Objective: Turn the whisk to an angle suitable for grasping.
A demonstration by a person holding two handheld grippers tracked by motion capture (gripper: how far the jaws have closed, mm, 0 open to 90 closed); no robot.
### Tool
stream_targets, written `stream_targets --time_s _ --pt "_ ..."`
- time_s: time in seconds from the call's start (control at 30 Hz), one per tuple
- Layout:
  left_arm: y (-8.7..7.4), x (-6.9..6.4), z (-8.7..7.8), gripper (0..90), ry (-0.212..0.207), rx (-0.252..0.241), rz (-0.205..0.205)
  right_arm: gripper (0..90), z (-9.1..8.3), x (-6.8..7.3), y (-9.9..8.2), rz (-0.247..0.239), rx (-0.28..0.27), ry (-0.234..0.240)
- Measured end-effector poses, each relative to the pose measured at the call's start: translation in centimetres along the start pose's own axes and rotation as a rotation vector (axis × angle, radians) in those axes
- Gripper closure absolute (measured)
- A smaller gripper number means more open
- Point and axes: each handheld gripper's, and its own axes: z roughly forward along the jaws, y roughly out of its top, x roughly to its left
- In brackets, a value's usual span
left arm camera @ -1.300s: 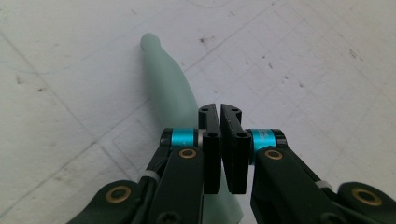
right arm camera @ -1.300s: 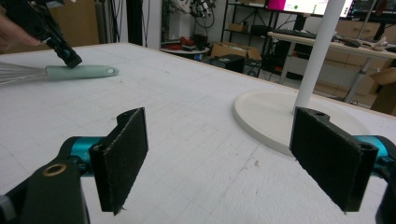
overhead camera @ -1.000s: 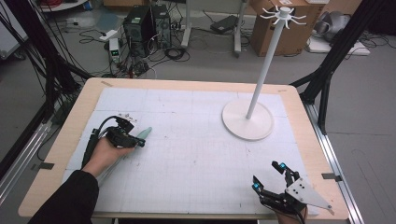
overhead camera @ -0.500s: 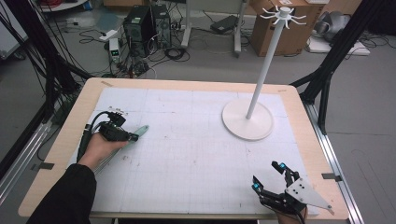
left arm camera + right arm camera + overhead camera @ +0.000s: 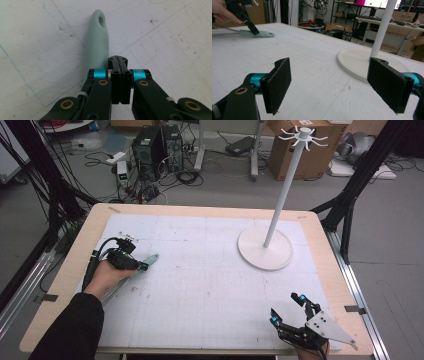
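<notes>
Left tool [image 5: 119, 75] jaws pressed together beside green handle [image 5: 97, 42], right tool [image 5: 337, 85] wide open, empty

Left gripper [image 5: 119, 75] covers the near end of the mint-green handle [image 5: 97, 47]; whatever it's attached to is hidden. Right gripper view cuts the wire bit [image 5: 223, 31] at the left edge, can't tell what utensil. White stand [image 5: 372, 62] pole runs off the top there. Right gripper [image 5: 292, 312] partly cropped by the high view's bottom edge.
</notes>
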Motion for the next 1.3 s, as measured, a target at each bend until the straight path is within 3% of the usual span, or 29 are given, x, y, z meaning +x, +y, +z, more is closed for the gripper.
stream_targets --time_s 0.2,0.5,0.63,0.83,0.93,1.07,1.13,1.2,1.23,1.3 --pt "0.1 -0.4 -0.7 89.9 -0.025 -0.036 0.011 18.5 0.1 0.0 0.0 -0.003 0.003 -0.001" --pt "0.0 -1.2 -2.5 89.8 -0.022 -0.083 0.051 18.4 0.2 0.0 -0.1 -0.002 0.01 -0.001" --pt "-0.4 -1.9 -4.3 89.8 0.008 -0.141 0.09 18.4 0.2 0.0 -0.1 -0.007 0.01 0.001" --pt "-1.3 -2.4 -6.4 89.8 0.014 -0.234 0.117 18.4 0.3 0.1 -0.1 -0.007 0.019 0.004" --pt "-1.8 -2.5 -7.2 89.8 0.016 -0.274 0.129 18.4 0.3 0.1 -0.1 -0.008 0.018 0.0" --pt "-2.6 -2.5 -7.9 89.8 0.021 -0.317 0.176 18.4 0.2 0.0 -0.2 -0.007 0.02 -0.005" --pt "-2.9 -2.3 -8.0 89.1 0.025 -0.333 0.175 18.5 0.3 0.1 -0.2 -0.006 0.021 -0.003" --pt "-3.1 -2.0 -7.8 72.7 0.023 -0.323 0.168 18.4 0.3 0.1 -0.2 -0.009 0.026 -0.005" --pt "-3.1 -2.0 -7.6 59.6 0.04 -0.307 0.165 18.4 0.4 0.1 -0.2 -0.01 0.027 -0.004" --pt "-3.2 -1.8 -7.2 57.1 0.029 -0.285 0.157 18.4 0.4 0.1 -0.2 -0.01 0.029 -0.005"
